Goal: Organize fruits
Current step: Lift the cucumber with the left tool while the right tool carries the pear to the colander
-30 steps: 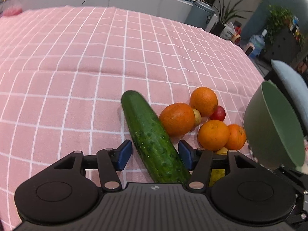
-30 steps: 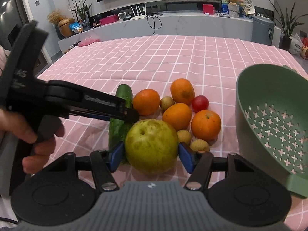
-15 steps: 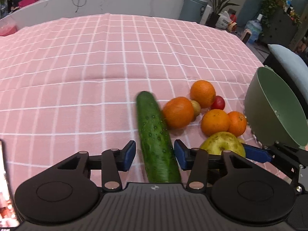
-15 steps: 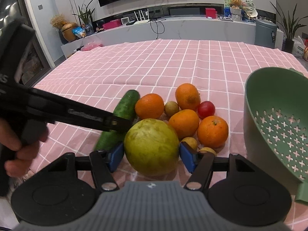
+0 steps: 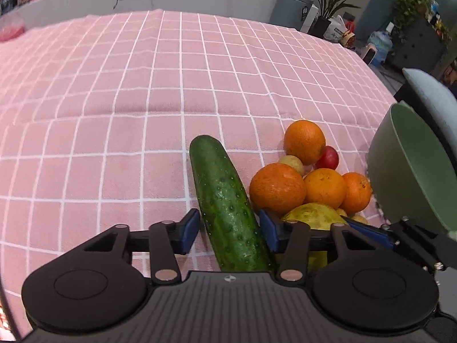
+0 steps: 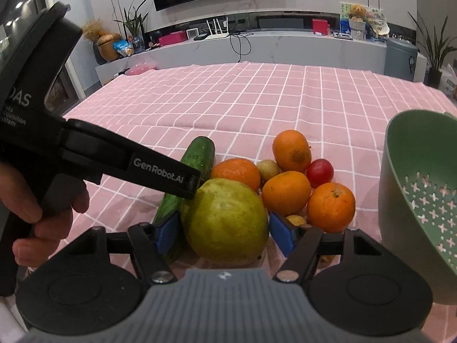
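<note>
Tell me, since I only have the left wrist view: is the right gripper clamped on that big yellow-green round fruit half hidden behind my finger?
Observer: Not clamped. The big yellow-green round fruit sits on the cloth between the blue pads of the right gripper. Its jaws are opening, and a gap shows at the pad nearer the bowl.
Operator: And the green plastic bowl: from here I see only a smooth outer wall. Is it solid?
Observer: No. Its inside wall is pierced with cross-shaped holes, so it is a colander.
</note>
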`<state>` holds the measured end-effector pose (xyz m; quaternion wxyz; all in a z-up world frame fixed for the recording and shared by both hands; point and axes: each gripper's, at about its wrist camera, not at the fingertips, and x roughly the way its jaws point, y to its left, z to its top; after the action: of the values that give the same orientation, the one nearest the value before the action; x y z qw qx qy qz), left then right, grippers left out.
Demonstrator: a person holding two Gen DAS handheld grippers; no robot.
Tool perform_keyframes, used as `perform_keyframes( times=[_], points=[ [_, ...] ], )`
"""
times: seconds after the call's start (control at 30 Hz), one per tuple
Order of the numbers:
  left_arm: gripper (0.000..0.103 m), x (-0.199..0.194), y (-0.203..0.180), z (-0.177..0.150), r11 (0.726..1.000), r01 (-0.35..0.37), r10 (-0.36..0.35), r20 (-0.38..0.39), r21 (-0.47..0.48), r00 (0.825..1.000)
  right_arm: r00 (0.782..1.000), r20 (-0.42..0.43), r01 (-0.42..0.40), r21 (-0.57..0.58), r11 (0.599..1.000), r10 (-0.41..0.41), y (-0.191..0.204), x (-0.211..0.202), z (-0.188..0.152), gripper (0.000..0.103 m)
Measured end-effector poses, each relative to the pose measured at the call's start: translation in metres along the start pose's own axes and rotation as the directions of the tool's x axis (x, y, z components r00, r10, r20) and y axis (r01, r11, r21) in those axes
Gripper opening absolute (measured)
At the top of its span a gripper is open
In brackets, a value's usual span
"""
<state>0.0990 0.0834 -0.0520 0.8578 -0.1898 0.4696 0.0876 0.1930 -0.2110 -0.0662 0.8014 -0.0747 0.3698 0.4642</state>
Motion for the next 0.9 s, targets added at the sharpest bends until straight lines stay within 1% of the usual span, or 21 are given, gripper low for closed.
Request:
perform_keyframes(
  times=[0.03,0.17,0.27,0.33,0.47,0.63,0.77,0.9],
  points=[
    [0.049,0.000,0.001,0.000,1.000,0.010,-0.010,-0.002,-0.010,1.000,1.000,-0.001,-0.006,0.008,1.000,0.006,-0.001,0.001,0.000,0.066],
    [0.047,-0.003,0.000,-0.003,1.000,0.007,-0.007,0.009,-0.012,1.000,1.000,0.000,-0.005,0.002,1.000,0.005,0.001,0.001,-0.001,0.065],
    [0.046,-0.011,-0.006,-0.009,0.999,-0.025,0.024,0.026,0.027,0.999,1.000,-0.004,-0.011,0.013,1.000,0.011,0.001,-0.001,-0.002,0.064],
    [0.045,-0.016,-0.010,-0.013,0.999,-0.033,0.032,0.030,0.043,0.999,1.000,-0.008,-0.014,0.022,1.000,0.014,0.001,-0.004,-0.003,0.064],
    [0.044,-0.026,-0.007,-0.017,1.000,-0.029,0.029,0.040,0.001,0.999,1.000,-0.023,-0.013,0.036,0.999,0.014,0.000,-0.009,-0.004,0.064],
    [0.044,-0.050,-0.011,-0.016,1.000,-0.021,0.022,0.103,-0.006,0.994,1.000,-0.012,0.011,0.047,0.999,-0.010,-0.005,-0.025,-0.002,0.064],
    [0.043,-0.071,-0.025,-0.013,1.000,-0.010,0.007,0.157,0.019,0.988,0.999,0.025,0.036,0.055,0.998,-0.037,-0.008,-0.044,0.006,0.064],
    [0.043,-0.090,-0.045,-0.007,0.998,0.011,-0.022,0.217,0.056,0.976,0.994,0.077,0.066,0.065,0.996,-0.071,-0.015,-0.067,0.015,0.064]
  ],
)
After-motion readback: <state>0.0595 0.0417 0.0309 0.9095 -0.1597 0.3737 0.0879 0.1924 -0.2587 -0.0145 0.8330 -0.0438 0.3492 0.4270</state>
